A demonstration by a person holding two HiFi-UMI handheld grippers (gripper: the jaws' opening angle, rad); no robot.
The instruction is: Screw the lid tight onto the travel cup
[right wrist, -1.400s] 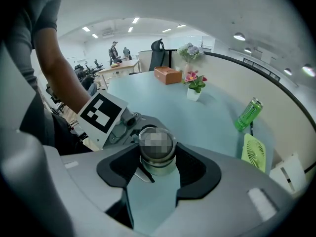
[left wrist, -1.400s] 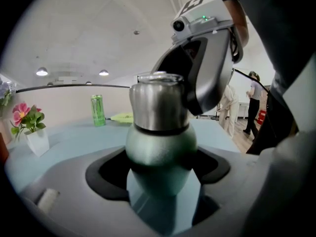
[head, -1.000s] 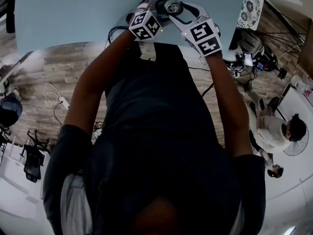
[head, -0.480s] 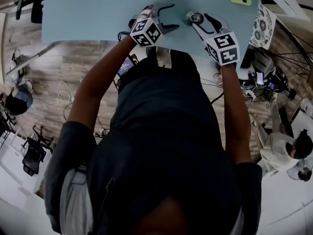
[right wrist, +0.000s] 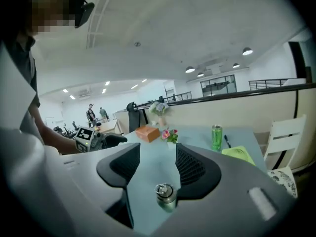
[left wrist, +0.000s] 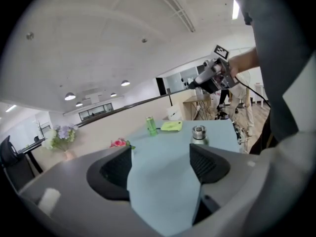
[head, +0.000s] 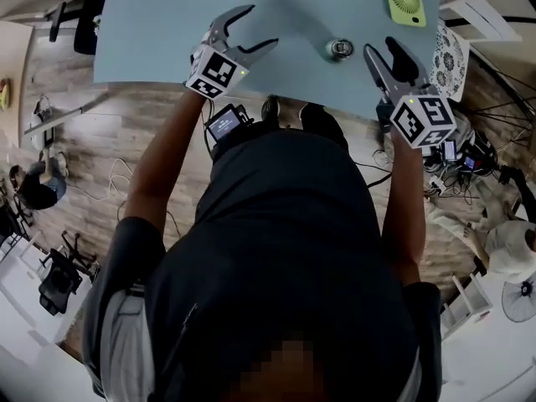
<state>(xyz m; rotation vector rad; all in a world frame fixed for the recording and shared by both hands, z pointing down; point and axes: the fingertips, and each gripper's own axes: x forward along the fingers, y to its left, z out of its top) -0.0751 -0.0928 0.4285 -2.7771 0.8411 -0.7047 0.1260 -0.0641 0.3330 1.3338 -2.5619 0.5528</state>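
The travel cup (head: 339, 48) is being left standing upright on the pale blue tabletop (head: 167, 32), near the edge closest to the person, and it is being touched by neither tool. Its lid (right wrist: 164, 190) is being carried on its top, with a small metal ring showing above it; how tightly it is seated cannot be told.

The left tool (head: 258, 28) is being held over the tabletop well to the left of the cup, with its jaws spread wide and nothing being gripped between them. In the left gripper view only bare tabletop is being framed by this tool (left wrist: 160, 164), and the cup (left wrist: 198, 135) is being seen farther off, above the right-hand jaw.

The right tool (head: 381, 50) is being held near the cup, just to its right in the head view, and apart from it. Its jaws are likewise being kept well apart and nothing is being clamped. In the right gripper view the cup (right wrist: 166, 195) is being shown low in the gap of this tool (right wrist: 157, 164), beyond the jaws and close against the right-hand one.

Farther back on the tabletop, a green can (right wrist: 216, 137), a small bunch of flowers (right wrist: 169, 135), an orange box (right wrist: 148, 133) and a flat green fan (head: 404, 1) are being shown.
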